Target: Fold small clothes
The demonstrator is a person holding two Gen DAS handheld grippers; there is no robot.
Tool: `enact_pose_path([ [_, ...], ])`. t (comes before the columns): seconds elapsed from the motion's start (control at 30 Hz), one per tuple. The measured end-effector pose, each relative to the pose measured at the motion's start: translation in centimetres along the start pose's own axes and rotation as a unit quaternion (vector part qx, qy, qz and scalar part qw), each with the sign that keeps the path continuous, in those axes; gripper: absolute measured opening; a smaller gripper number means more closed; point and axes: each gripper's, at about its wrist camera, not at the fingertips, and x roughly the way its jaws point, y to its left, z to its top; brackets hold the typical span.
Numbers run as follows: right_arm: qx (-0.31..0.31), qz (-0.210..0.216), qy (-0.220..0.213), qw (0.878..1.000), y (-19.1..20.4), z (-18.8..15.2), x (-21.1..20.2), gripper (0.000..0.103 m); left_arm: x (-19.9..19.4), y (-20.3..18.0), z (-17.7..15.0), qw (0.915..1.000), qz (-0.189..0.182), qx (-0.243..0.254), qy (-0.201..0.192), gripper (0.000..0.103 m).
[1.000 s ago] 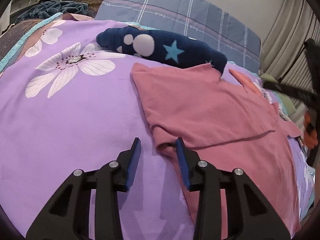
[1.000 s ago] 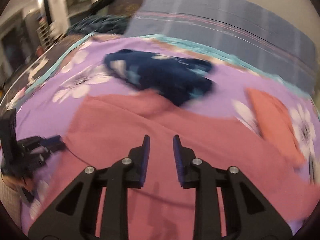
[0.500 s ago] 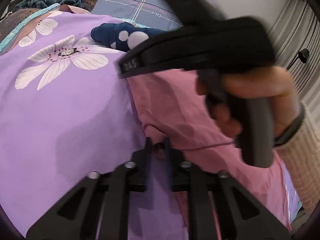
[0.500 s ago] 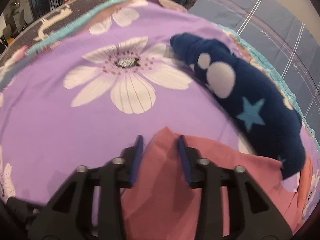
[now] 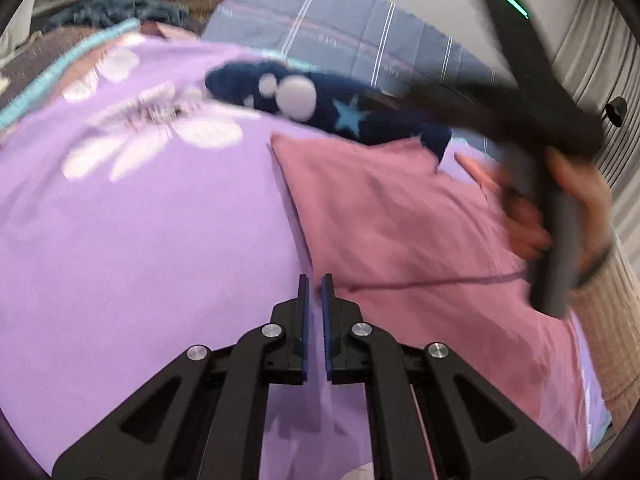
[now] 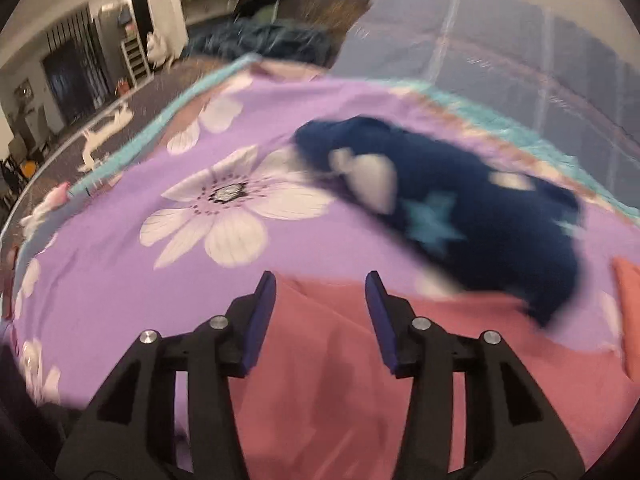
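Bare purple bed (image 5: pixel 140 248) is seen at frame left. Left gripper (image 5: pixel 315 286) jaws are pinched on the pink garment (image 5: pixel 400 220) edge; right gripper (image 6: pixel 320 286) jaws are spread over its corner.

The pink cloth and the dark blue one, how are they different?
The pink garment is plain; the navy garment has white spots and a light blue star. The pink one lies spread flat, near both grippers; the navy one sits bunched, farther back. Both rest on the purple flowered blanket.

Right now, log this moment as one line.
left tool: nearly shut at pink shirt edge | right tool: open over shirt corner | navy garment: beyond, unfolded
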Motion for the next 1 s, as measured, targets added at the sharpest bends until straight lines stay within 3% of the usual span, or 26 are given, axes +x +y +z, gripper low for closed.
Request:
enact_pose_path([
  [0.1,0.021,-0.038,-0.012,0.999,-5.8,-5.0,-5.8,0.031,-1.8,0.0,0.7,0.9993,-0.002,0.006,-0.038,0.009],
  [0.2,0.097,-0.084,-0.003,0.992,-12.0,-11.0,-9.6,0.022,-2.4,-0.9,1.2,0.9982,-0.006,0.003,-0.059,0.039],
  [0.33,0.19,-0.121,0.07,0.972,-18.5,-17.8,-9.7,0.021,0.0,-4.3,1.7,0.9985,0.011,0.044,-0.03,0.04],
  [0.4,0.189,-0.095,0.053,0.976,-19.1,-19.3,-9.3,0.021,2.2,-6.3,2.0,0.9979,0.013,0.063,-0.001,0.04],
  [0.5,0.18,-0.114,0.038,0.976,-18.3,-19.5,-9.2,0.021,5.1,-7.6,2.4,0.9973,0.023,0.064,0.026,0.041],
  [0.57,0.179,-0.13,0.034,0.975,-17.8,-19.6,-9.2,0.021,7.8,-8.1,2.0,0.9938,0.037,0.083,0.064,0.053],
  [0.63,0.181,-0.127,0.027,0.975,-17.9,-19.6,-9.8,0.021,8.5,-8.5,1.4,0.9924,0.029,0.102,0.064,0.075],
  [0.7,0.213,-0.107,0.011,0.971,-18.9,-19.8,-12.5,0.02,8.6,-9.6,1.0,0.9882,0.045,0.132,0.064,0.078],
  [0.77,0.233,-0.106,-0.041,0.966,-20.9,-20.3,-17.4,0.022,8.6,-10.6,0.5,0.9823,0.077,0.159,0.061,0.08],
  [0.83,0.254,-0.133,-0.083,0.954,-23.4,-21.2,-22.0,0.031,8.7,-10.7,0.4,0.9802,0.088,0.166,0.062,0.081],
  [0.93,0.338,-0.188,-0.129,0.913,-30.1,-24.5,-29.6,0.042,8.5,-10.2,0.4,0.9827,0.078,0.156,0.061,0.081],
  [1.0,0.425,-0.246,-0.136,0.86,-35.4,-28.7,-33.8,0.046,8.9,-10.5,0.6,0.9817,0.085,0.16,0.058,0.082],
])
